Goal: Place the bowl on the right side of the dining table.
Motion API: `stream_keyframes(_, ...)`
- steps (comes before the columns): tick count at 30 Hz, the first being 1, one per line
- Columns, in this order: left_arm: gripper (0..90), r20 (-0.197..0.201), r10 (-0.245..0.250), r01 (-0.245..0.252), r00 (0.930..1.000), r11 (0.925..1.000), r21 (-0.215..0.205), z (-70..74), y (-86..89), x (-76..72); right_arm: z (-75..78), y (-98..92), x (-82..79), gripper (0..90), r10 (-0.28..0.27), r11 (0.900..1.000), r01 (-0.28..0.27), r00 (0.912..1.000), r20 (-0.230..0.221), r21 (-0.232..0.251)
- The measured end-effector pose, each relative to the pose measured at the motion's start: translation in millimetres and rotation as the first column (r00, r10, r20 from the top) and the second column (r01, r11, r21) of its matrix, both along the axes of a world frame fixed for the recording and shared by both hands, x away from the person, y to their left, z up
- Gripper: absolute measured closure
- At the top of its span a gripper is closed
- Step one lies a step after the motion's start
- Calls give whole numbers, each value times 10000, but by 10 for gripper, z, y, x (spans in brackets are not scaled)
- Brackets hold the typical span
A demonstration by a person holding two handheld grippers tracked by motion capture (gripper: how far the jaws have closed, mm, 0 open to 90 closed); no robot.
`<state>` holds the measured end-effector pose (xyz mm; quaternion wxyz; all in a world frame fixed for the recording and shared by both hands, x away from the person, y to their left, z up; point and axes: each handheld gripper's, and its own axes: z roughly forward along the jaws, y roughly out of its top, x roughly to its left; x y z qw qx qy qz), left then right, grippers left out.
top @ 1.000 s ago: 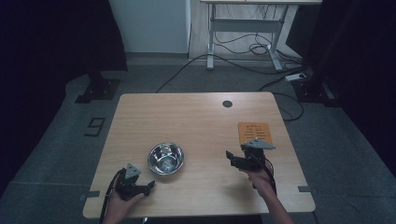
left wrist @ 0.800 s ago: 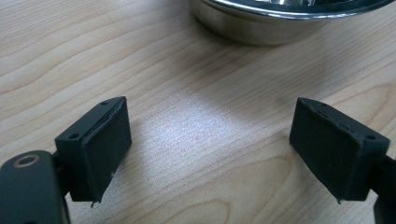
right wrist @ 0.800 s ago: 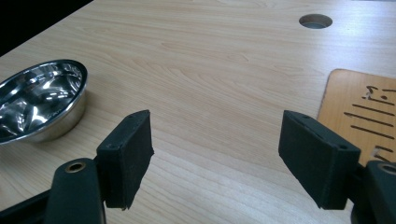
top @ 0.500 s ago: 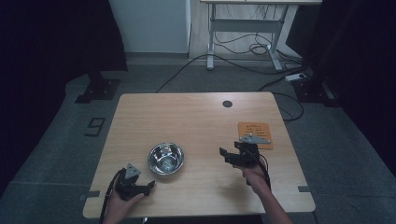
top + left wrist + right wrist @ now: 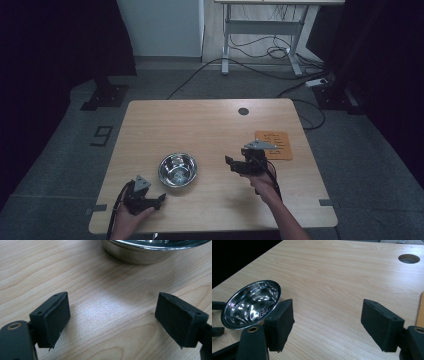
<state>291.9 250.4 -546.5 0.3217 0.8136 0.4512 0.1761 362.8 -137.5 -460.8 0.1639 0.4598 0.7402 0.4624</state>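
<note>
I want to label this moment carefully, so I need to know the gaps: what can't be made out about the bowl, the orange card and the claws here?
- Steel bowl: the left gripper view's top edge cuts off its inside.
- Orange card: print too small in the high view; in the right gripper view just a sliver at the right edge.
- Sticker inside the bowl: too blurred to read in the right gripper view.
- Left claw and right claw: small and dark in the high view.

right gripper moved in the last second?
Yes. The right gripper has slid left, away from the orange card it was beside and toward the steel bowl, jaws open.
</note>
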Motion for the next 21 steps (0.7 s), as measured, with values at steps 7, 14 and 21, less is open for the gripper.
stream_keyframes(7, 124, 2, -1, 1, 10000, 10000, 4, 0, 0, 0, -7, 44, 54, 263, 47, 10000, -47, 9998, -171, 37)
stream_keyframes(14, 124, 1, -2, 2, 10000, 10000, 6, 0, 0, 0, 28, 93, 98, 264, 87, 10000, -86, 9998, -192, 40)
stream_keyframes(21, 124, 2, -2, 2, 10000, 10000, 8, 0, 0, 0, 23, 170, 140, 265, 173, 9998, -173, 9996, -233, -17)
